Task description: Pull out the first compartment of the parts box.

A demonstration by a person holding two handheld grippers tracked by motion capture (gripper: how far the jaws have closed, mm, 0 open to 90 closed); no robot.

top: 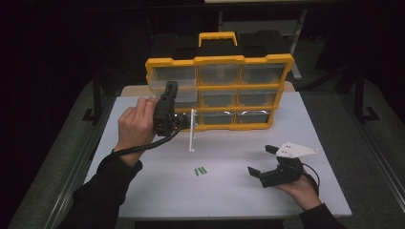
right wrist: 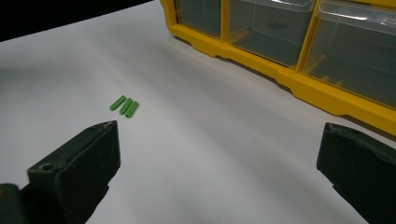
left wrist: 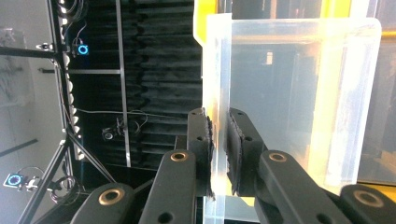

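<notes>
left gripper [left wrist: 219, 149] pinching clear drawer [left wrist: 289, 93] wall, right gripper [top: 261, 162] spread wide – green sticks [right wrist: 124, 106] near, yellow organizer [top: 219, 60] behind

1. Left gripper [top: 168, 98]: black body, thick black cable, jaw links with round metal rivets
2. Right gripper [top: 261, 160]: black, grey three-cornered plate with small dark holes, thin black cable
3. Both forearms wear dark long sleeves [top: 100, 191]
</notes>
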